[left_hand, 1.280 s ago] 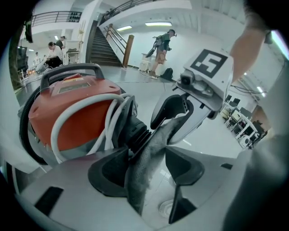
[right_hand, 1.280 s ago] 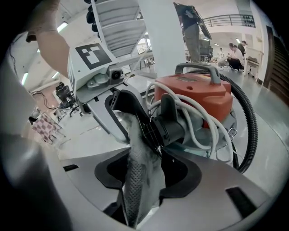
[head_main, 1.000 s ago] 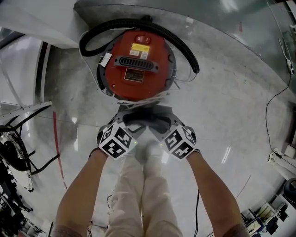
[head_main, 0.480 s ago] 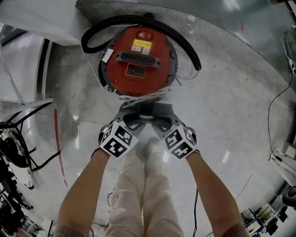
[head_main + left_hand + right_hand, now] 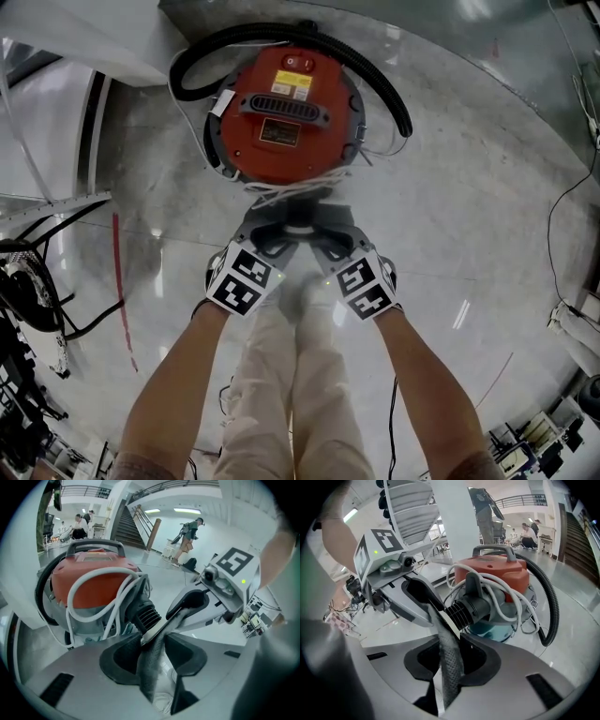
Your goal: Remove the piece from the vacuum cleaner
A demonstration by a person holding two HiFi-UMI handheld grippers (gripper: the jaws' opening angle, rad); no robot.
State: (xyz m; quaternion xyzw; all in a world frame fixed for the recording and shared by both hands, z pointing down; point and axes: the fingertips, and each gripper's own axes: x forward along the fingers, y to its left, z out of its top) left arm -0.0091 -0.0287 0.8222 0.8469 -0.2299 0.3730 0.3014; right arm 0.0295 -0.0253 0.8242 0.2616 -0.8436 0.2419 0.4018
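Floor (image 5: 469,216), polished grey, red stripe (image 5: 118,281) at left. Bears: one red vacuum cleaner (image 5: 281,131), black hose (image 5: 386,92) curled round it.

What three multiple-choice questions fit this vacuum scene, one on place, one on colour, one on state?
1. Where do the two tools meet?
A) the ribbed black connector
B) the top handle
C) the hose's far end

2. What colour is the vacuum cleaner on top?
A) blue
B) red
C) yellow

3. How does the white cord lie?
A) wound round the vacuum
B) straight across the floor
C) coiled on a shelf

Key:
1 A: the jaws of the left tool and right tool are closing on a flat piece at that connector.
2 B: it shows red from above.
3 A: it loops round the body.
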